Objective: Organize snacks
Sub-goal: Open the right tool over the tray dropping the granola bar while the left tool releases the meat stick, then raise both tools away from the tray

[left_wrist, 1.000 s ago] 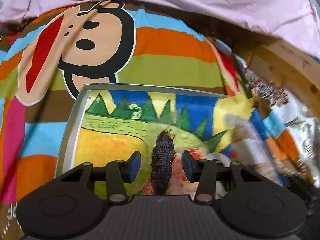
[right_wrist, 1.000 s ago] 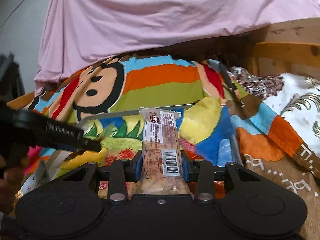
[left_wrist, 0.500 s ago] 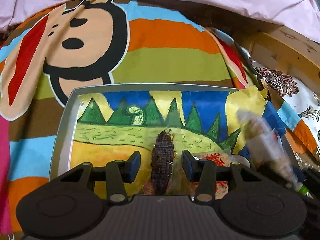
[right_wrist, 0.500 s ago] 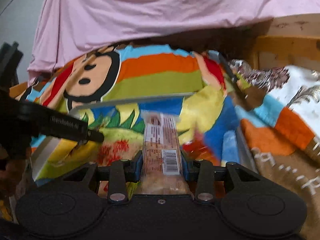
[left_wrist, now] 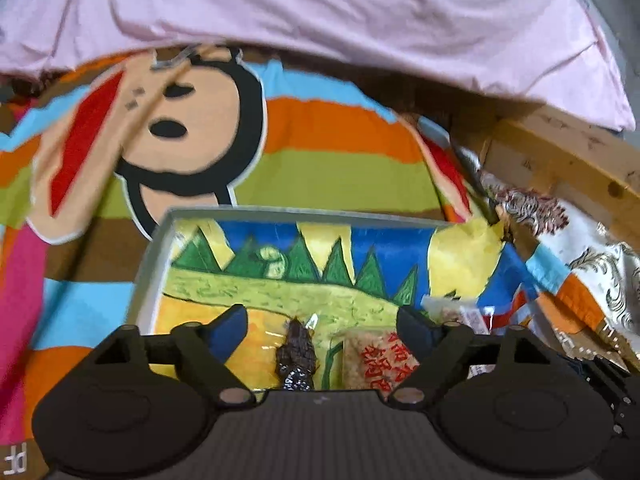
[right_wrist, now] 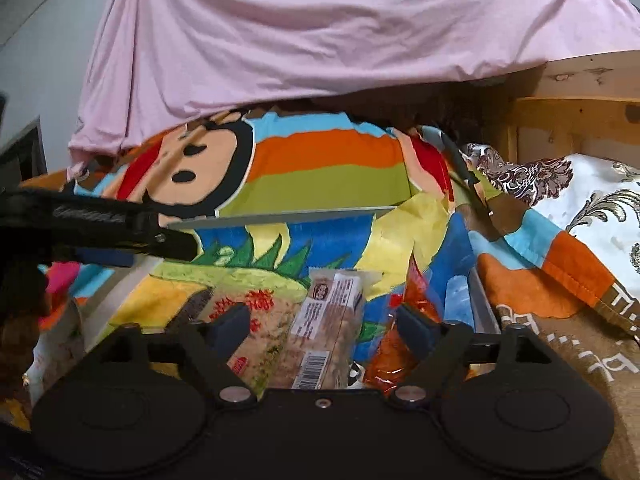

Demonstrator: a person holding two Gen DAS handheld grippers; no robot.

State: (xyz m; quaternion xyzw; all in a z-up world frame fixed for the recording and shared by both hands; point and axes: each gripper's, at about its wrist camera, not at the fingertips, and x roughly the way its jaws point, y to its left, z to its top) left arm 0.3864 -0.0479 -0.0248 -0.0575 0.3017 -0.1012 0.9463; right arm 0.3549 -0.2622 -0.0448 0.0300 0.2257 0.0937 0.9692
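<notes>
A shallow grey tray (left_wrist: 154,268) lined with a painted landscape lies on a striped cloth. My left gripper (left_wrist: 320,320) hovers over its near part with its jaws opening wide. A dark wrapped snack (left_wrist: 296,356) lies loose in the tray between them, touching neither pad. Beside it rests a pale packet with red characters (left_wrist: 376,360). In the right wrist view the right gripper (right_wrist: 322,322) is opening too. A long peanut bar packet (right_wrist: 328,320) lies tilted in the tray (right_wrist: 280,216) between its pads, free of both. The left gripper (right_wrist: 120,228) reaches in from the left.
An orange-red packet (right_wrist: 400,344) sits at the tray's right side. The tray rests on a cartoon-monkey cloth (left_wrist: 320,160). A pink sheet (right_wrist: 320,32) hangs behind, with a wooden frame (right_wrist: 576,120) and a patterned pillow (right_wrist: 592,208) on the right.
Both grippers have gone from shut to wide open. The dark snack and the peanut bar packet were let go and now lie in the tray.
</notes>
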